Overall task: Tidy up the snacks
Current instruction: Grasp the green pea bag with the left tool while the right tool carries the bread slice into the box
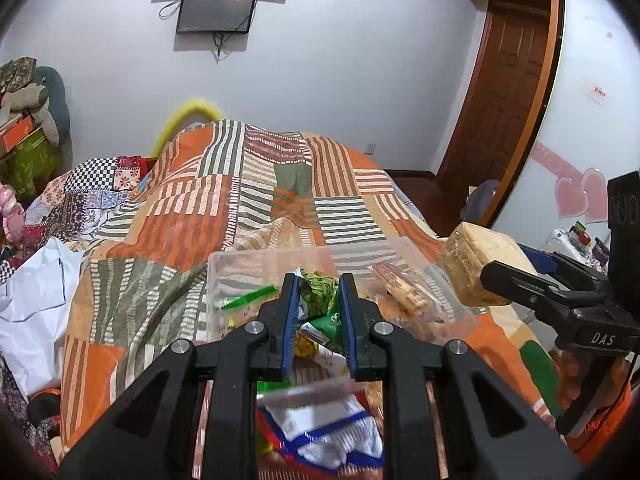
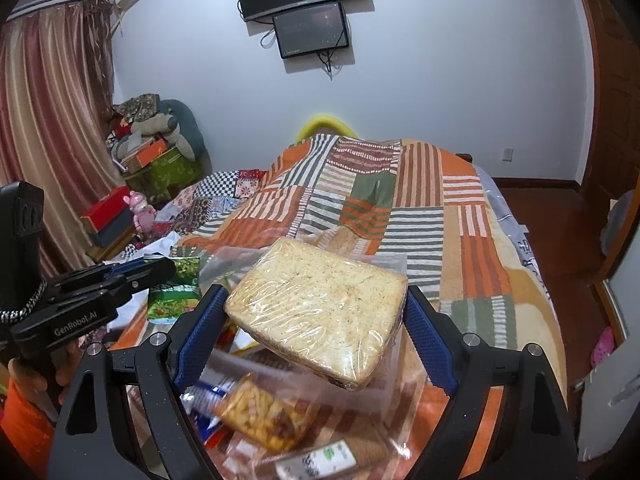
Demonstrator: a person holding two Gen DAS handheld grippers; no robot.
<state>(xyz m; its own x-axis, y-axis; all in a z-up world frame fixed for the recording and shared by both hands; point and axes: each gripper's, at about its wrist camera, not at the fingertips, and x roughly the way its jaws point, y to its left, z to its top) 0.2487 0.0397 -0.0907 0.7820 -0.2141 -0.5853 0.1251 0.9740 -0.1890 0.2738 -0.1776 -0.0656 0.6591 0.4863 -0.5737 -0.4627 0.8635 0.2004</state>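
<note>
In the left wrist view my left gripper [image 1: 318,282] is shut on a green snack packet [image 1: 320,300], held above a clear plastic box [image 1: 256,260] that has several snacks inside. The same green packet [image 2: 176,288] shows at the left of the right wrist view, in the left gripper [image 2: 160,270]. My right gripper [image 2: 316,300] is closed on a plastic-wrapped block of sliced bread [image 2: 320,312], its pads pressing both sides, lifted over the pile. The bread [image 1: 476,264] and right gripper [image 1: 512,268] also appear at the right edge, beside the box.
A striped patchwork quilt [image 1: 256,184] covers the bed under the box. Loose packets lie near me: a blue-and-white one [image 1: 332,436] and a clear bag of yellow snacks [image 2: 260,412]. A white bag [image 1: 36,296] lies to the left; a wooden door [image 1: 504,92] stands to the right.
</note>
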